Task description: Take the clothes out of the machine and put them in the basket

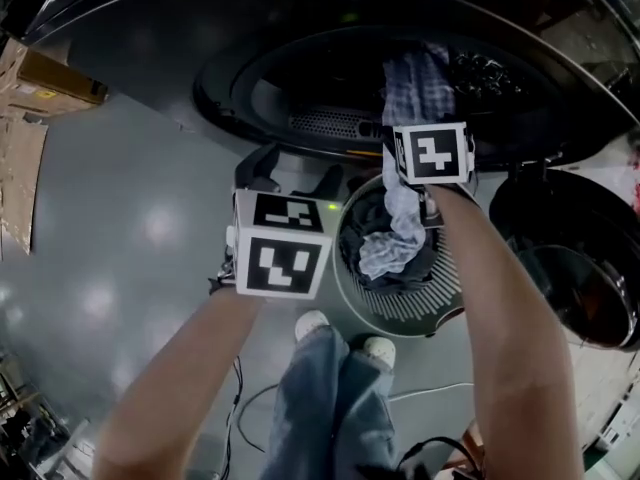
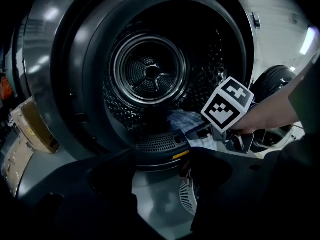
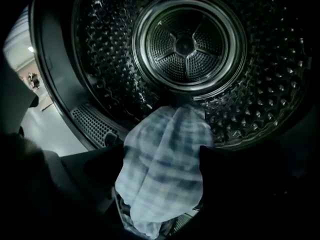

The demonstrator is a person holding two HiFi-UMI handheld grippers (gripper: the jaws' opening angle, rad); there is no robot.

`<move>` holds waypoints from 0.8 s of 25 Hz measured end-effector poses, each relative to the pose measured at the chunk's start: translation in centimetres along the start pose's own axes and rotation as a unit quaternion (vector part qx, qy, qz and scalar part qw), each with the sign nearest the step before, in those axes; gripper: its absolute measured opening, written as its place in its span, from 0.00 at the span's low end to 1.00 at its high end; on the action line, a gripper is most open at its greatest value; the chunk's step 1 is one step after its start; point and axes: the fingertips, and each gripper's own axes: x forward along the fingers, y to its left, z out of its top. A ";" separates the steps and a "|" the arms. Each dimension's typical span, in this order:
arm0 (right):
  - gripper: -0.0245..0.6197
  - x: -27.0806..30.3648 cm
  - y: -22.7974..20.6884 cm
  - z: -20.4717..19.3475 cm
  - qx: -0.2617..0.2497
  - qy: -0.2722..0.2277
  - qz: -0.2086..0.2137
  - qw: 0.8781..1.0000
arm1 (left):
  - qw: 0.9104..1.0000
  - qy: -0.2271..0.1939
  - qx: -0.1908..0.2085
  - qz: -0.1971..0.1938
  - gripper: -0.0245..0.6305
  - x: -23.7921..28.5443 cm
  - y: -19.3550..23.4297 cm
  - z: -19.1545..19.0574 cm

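A blue plaid cloth (image 1: 415, 80) hangs out of the machine's open drum (image 1: 320, 93) and trails down into the round slatted basket (image 1: 440, 303), which holds more clothes. My right gripper (image 1: 420, 193) is over the basket at the drum's lip. In the right gripper view the plaid cloth (image 3: 162, 169) lies between its jaws, and that gripper (image 3: 160, 154) stands wide open. My left gripper (image 1: 297, 176) is to the left of the basket, open, with nothing in it. The left gripper view has my left gripper (image 2: 160, 156) facing the drum (image 2: 150, 74), with the basket's wall (image 2: 187, 196) below.
The machine's round door (image 1: 575, 268) stands swung open at the right, close to the basket. Cardboard boxes (image 1: 50, 78) lie at the left on the grey floor. The person's legs and shoes (image 1: 320, 368) stand just before the basket, with cables (image 1: 240, 398) beside them.
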 end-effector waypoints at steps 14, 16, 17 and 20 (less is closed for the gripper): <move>0.13 -2.4 2.1 0.2 0.005 -0.012 0.081 0.997 | 0.998 0.006 -0.058 -0.003 0.51 -0.6 0.4 -0.4; 0.13 -3.5 2.4 -0.1 -0.012 -0.014 0.088 0.996 | 0.998 0.007 -0.054 -0.002 0.50 -0.9 -0.1 -0.8; 0.13 -4.0 2.5 -0.3 -0.021 -0.014 0.092 0.995 | 0.998 0.008 -0.054 0.000 0.50 -1.1 -0.3 -0.9; 0.13 -5.7 2.3 -1.2 -0.020 -0.015 0.106 0.994 | 0.998 0.009 -0.060 0.005 0.50 -1.6 -1.2 -1.4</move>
